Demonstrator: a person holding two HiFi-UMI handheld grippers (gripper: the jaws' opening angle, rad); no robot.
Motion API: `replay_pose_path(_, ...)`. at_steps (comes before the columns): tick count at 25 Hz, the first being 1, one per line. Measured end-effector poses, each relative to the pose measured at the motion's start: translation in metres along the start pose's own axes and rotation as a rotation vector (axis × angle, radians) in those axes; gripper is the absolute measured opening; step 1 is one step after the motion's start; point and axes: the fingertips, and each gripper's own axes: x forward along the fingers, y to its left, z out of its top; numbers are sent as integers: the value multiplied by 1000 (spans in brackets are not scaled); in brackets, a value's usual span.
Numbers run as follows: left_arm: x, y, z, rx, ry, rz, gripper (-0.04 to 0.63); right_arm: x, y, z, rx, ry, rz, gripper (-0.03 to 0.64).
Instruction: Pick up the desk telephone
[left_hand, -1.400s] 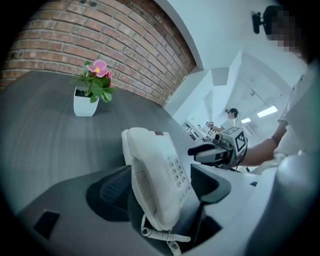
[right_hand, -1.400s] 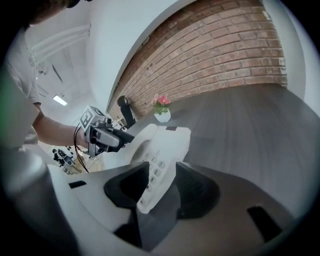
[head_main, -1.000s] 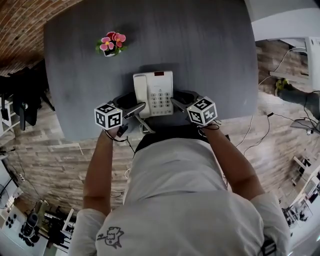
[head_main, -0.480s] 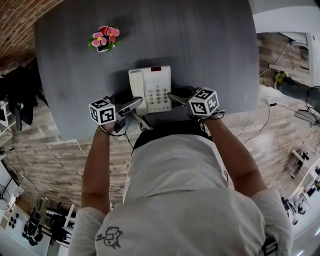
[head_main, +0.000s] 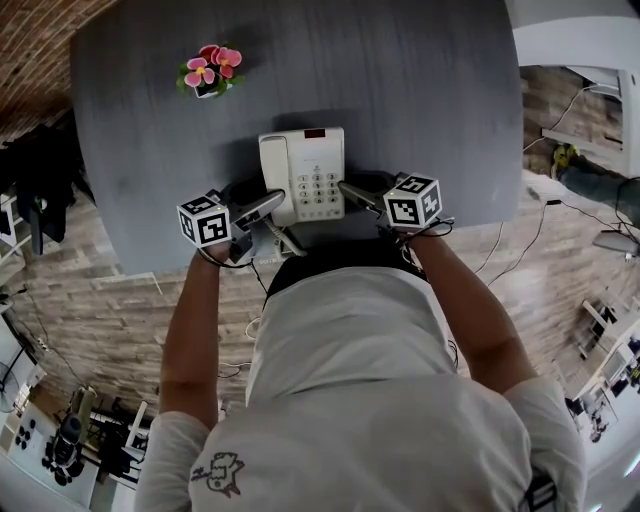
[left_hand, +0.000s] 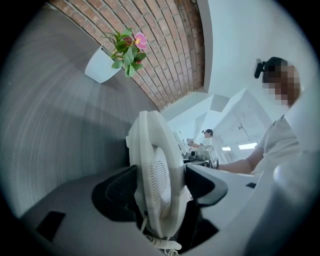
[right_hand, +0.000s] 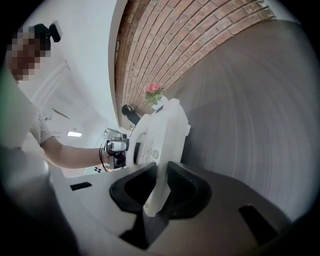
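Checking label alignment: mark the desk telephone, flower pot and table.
desk telephone (head_main: 316, 190), head view, on its keypad.
flower pot (left_hand: 99, 68), left gripper view, on the white pot wall.
table (head_main: 420, 90), head view, on its bare grey top.

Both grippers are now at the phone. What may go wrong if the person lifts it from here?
1. The right gripper, its jaws just closing, pinches only a thin edge of the phone; that edge may slip or pivot out.
2. The left gripper, its jaws also just closing, clamps the handset side; if the phone tilts, the handset may slide off.
3. The cord dangles below the left jaws and may snag.
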Motion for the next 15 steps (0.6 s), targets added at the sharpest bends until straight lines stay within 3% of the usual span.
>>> replay_pose_path(15, -4, -20, 7, 13, -19, 40, 305, -15, 13, 11, 22, -55, -25, 66)
